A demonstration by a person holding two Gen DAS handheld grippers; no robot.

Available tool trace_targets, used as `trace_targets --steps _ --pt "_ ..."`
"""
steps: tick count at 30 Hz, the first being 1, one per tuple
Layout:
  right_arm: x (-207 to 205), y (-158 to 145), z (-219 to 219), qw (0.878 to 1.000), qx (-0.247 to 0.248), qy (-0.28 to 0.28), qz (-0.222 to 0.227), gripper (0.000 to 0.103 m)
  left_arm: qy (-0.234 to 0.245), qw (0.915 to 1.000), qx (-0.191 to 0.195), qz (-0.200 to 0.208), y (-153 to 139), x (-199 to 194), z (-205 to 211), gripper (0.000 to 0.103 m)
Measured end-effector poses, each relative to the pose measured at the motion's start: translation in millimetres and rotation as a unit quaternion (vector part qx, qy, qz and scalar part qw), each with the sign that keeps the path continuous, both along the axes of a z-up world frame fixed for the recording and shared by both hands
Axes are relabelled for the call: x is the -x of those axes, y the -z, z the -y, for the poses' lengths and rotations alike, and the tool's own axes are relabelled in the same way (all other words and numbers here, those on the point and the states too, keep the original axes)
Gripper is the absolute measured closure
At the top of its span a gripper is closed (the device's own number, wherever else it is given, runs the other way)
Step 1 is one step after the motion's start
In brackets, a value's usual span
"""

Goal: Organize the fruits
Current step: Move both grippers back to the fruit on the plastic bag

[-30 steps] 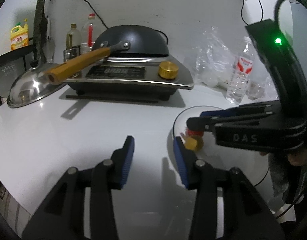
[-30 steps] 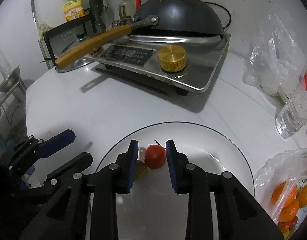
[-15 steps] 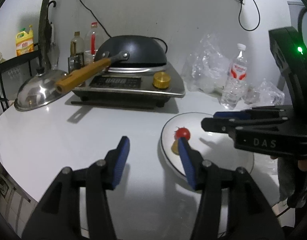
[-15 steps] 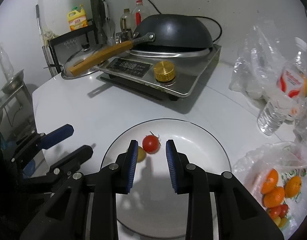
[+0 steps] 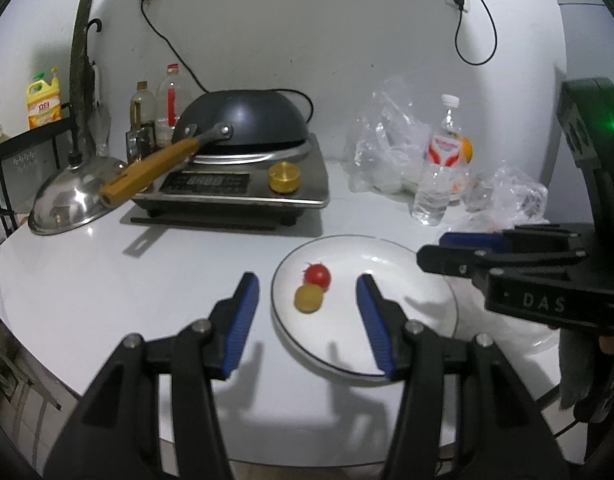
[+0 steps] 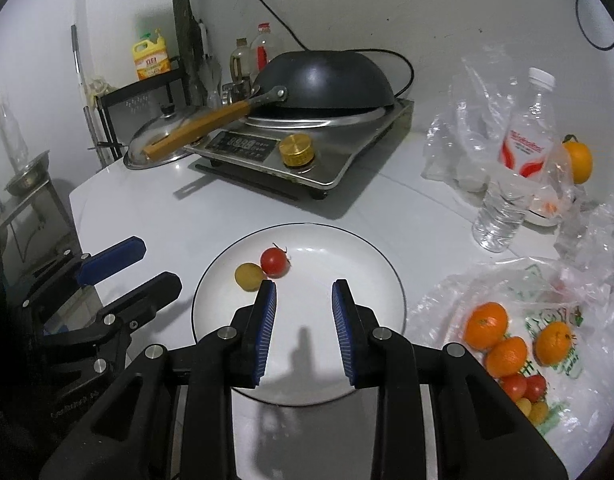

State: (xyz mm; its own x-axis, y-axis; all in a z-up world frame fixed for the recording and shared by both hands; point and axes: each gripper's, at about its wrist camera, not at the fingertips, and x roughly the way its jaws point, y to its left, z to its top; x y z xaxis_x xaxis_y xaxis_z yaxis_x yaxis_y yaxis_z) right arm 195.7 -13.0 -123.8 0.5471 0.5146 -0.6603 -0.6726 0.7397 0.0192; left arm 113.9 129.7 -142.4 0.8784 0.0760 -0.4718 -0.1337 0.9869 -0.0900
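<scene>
Tomatoes: round glossy red (image 6: 274, 261), yellow (image 6: 249, 276), touching, on smooth white plate (image 6: 371, 276).

Left wrist view: the right gripper (image 5: 463, 250) is cut off at the frame's right edge; its two fingers overlap in side view, so the gap between them cannot be read there. The near rim of the plate (image 5: 427, 268) is covered by the left gripper's right finger (image 5: 377, 328).

Right wrist view: the left gripper (image 6: 135, 268) is partly lost in the dark left margin. The small fruits low in the plastic bag (image 6: 555, 364) are seen through crumpled film, and their count cannot be told. An orange (image 6: 578, 162) behind the water bottle (image 6: 515, 168) is partly hidden by plastic. The bottle label is blurred and unreadable. The stove display (image 6: 243, 145) digits are too small to read.
</scene>
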Motion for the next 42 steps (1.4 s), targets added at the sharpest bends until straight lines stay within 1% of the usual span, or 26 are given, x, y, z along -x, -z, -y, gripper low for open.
trace_targets --steps 4,5,6,7,12,16,20,25,35,42 --pt "3.8 -5.5 14.9 1.000 -0.009 0.001 0.007 0.072 -0.005 0.9999 0.011 0.007 -6.2 2.0 12.4 0.048" --pt "4.7 -6.8 19.3 1.000 -0.011 0.002 0.010 0.072 -0.004 0.9999 0.011 0.009 -7.9 2.6 16.5 0.041" --pt "6.5 -7.7 23.0 1.000 -0.013 0.002 0.013 0.072 -0.003 0.9998 0.011 0.013 -9.3 3.7 20.1 0.037" --pt "7.7 -8.7 27.2 1.000 -0.015 0.001 0.016 0.072 0.000 0.9998 0.011 0.016 -10.8 4.6 24.6 0.037" --pt "12.0 -11.6 48.4 0.999 -0.024 0.003 0.022 0.070 0.021 0.9997 -0.002 0.015 -15.0 2.5 50.1 0.036" --pt "13.8 -14.0 68.7 0.999 -0.032 0.012 0.030 0.069 0.035 0.9992 0.002 0.021 -17.5 1.3 68.7 0.036" --pt "12.9 -17.8 90.7 0.998 -0.036 0.023 0.039 0.068 0.047 0.9988 -0.010 0.011 -17.1 -5.1 87.5 0.036" --pt "12.1 -19.6 115.7 0.997 -0.042 0.035 0.047 0.068 0.056 0.9983 -0.013 0.009 -19.1 -9.4 105.0 0.036" --pt "7.0 -11.1 154.9 0.996 -0.046 0.056 0.049 0.068 0.080 0.9963 -0.032 -0.005 -13.5 -23.1 140.0 0.036" --pt "2.1 2.4 186.0 0.996 -0.031 0.075 0.045 0.068 0.100 0.9939 -0.044 -0.012 -10.3 -32.4 164.1 0.036"
